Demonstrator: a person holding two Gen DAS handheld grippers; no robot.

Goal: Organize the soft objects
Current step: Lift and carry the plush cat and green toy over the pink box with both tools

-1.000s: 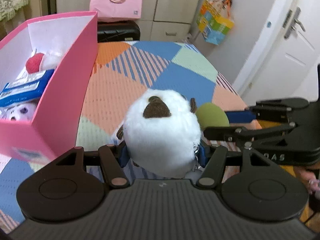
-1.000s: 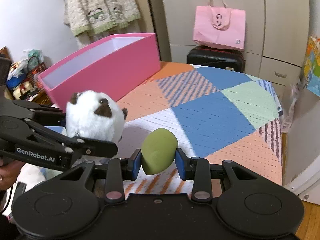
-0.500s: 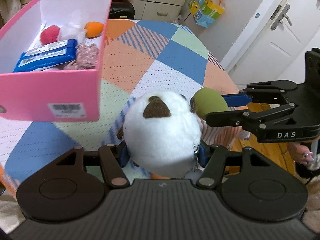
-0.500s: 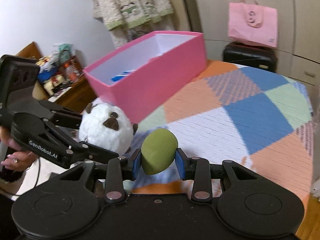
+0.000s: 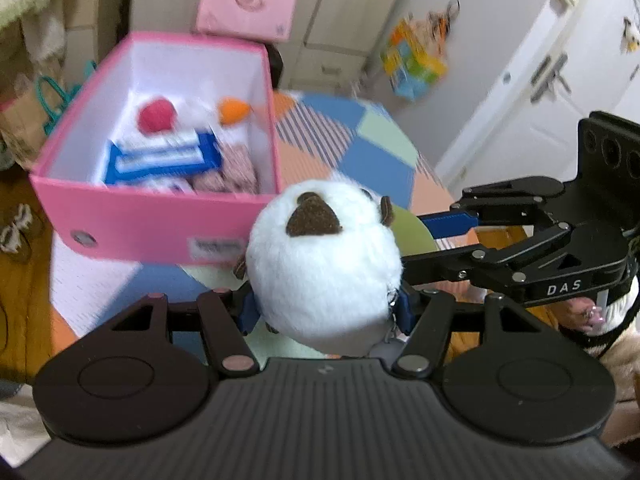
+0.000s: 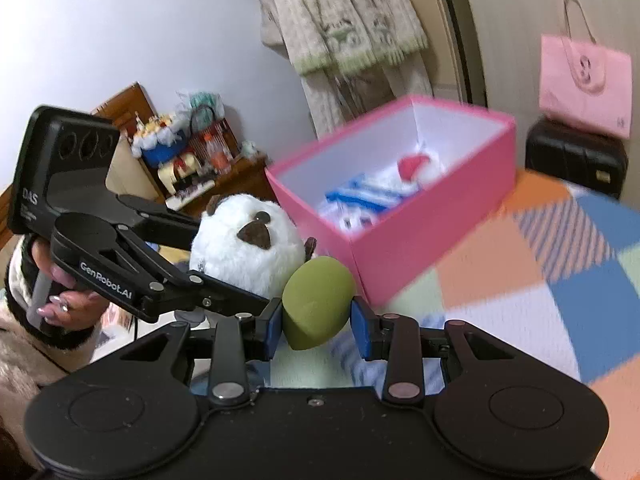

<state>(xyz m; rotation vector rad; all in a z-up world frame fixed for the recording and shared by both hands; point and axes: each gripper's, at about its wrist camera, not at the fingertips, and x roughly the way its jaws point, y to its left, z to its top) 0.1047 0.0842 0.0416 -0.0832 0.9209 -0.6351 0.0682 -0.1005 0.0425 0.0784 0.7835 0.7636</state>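
My left gripper (image 5: 324, 306) is shut on a white plush ball with brown patches (image 5: 320, 272), held in the air in front of the pink box (image 5: 160, 220). The plush also shows in the right wrist view (image 6: 244, 252). My right gripper (image 6: 316, 322) is shut on an olive green sponge egg (image 6: 316, 304), held right beside the plush; the sponge peeks out behind the plush in the left wrist view (image 5: 412, 232). The pink box (image 6: 424, 236) is open and holds a red ball (image 5: 156, 114), an orange sponge (image 5: 232, 110), a blue packet (image 5: 160, 158) and a patterned soft item (image 5: 236, 168).
The box stands on a table with a patchwork cloth (image 6: 540, 280). A pink bag (image 5: 248, 8) sits on a black case (image 6: 576, 156) behind it. A white door (image 5: 560, 80) is at the right, cluttered wooden furniture (image 6: 208, 172) at the left.
Both grippers have risen and drawn back toward the table's near corner, keeping their objects. The box now sits farther ahead and its inside is more in view.
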